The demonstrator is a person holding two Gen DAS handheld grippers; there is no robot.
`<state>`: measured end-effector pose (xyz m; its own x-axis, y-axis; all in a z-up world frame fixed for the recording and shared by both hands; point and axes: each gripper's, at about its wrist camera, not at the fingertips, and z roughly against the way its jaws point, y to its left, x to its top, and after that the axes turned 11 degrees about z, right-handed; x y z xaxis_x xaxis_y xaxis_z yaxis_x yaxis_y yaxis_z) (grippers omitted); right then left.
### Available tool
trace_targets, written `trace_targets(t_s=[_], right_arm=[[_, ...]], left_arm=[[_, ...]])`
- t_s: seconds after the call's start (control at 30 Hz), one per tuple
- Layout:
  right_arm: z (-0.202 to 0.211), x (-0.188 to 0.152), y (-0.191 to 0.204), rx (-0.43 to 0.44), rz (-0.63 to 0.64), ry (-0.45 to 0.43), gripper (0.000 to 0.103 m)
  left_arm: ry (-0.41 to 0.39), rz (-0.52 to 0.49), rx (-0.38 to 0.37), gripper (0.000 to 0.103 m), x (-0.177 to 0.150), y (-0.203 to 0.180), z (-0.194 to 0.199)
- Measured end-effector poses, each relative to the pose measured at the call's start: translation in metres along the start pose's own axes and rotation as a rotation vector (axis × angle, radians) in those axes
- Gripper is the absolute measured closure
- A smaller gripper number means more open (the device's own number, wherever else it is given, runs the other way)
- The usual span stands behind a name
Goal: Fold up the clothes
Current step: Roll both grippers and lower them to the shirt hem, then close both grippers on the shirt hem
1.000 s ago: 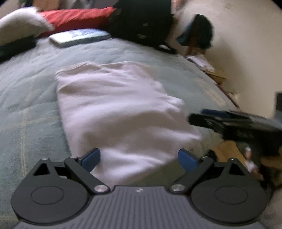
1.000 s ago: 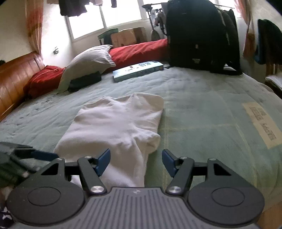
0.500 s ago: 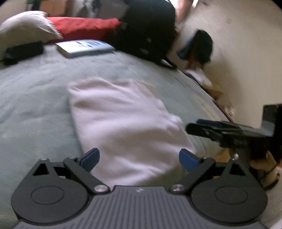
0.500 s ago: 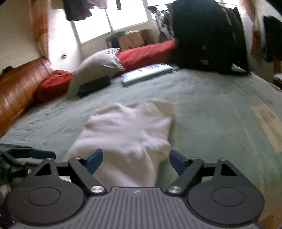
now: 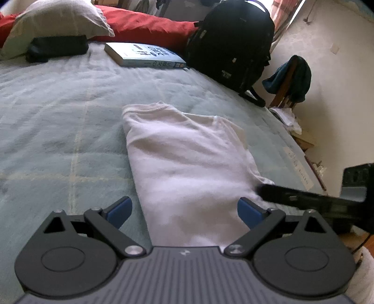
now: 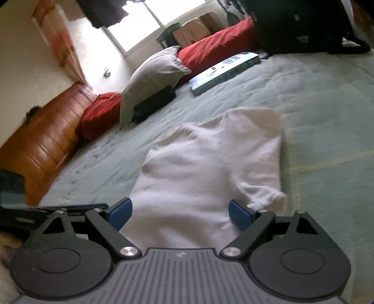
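A white T-shirt [image 5: 187,159] lies folded lengthwise into a long strip on the grey-green blanket [image 5: 58,117]. Its near end runs under both grippers. My left gripper [image 5: 184,211] hovers over that near end, open, with nothing pinched between its blue pads. In the right wrist view the same shirt [image 6: 205,168] stretches away, one sleeve bunched at its right edge. My right gripper [image 6: 181,214] is above the shirt's near end, its jaws still opening wide and apart from the cloth. Each gripper shows at the edge of the other's view.
At the head of the bed lie a grey pillow [image 5: 56,21], red cushions [image 5: 145,25], a black pouch [image 5: 57,48] and a blue-and-white book [image 5: 145,56]. A black backpack [image 5: 231,44] stands at the far right corner. The wooden bed frame [image 6: 39,140] runs along the left.
The right gripper's jaws have spread much wider. Both grippers have shifted and rolled over the shirt's near end, so the shirt sits differently in each view. The shirt itself has not moved.
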<state>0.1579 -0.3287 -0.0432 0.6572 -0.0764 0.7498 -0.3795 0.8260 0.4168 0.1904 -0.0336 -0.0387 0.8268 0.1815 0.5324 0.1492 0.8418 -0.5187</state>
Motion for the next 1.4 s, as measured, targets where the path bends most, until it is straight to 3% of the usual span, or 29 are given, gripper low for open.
trace_targets(t_s=[0.2, 0.33, 0.43, 0.8, 1.4], right_arm=[[0.019, 0.016, -0.037, -0.017, -0.106, -0.021, 0.000], [0.008, 0.017, -0.075, 0.061, -0.279, 0.023, 0.000], [-0.008, 0.014, -0.087, 0.085, -0.336, 0.087, 0.000], [-0.032, 0.019, -0.084, 0.105, -0.300, 0.115, 0.000], [-0.066, 0.045, -0.101, 0.194, -0.326, 0.082, 0.000]], left_arm=[[0.035, 0.105, -0.034, 0.007, 0.016, 0.022, -0.015], [0.106, 0.182, -0.095, 0.007, 0.019, 0.036, -0.028], [0.128, 0.204, -0.116, 0.007, 0.020, 0.041, -0.034], [0.169, 0.226, -0.177, 0.007, 0.036, 0.042, -0.061], [0.195, 0.280, -0.233, 0.005, 0.058, 0.040, -0.089]])
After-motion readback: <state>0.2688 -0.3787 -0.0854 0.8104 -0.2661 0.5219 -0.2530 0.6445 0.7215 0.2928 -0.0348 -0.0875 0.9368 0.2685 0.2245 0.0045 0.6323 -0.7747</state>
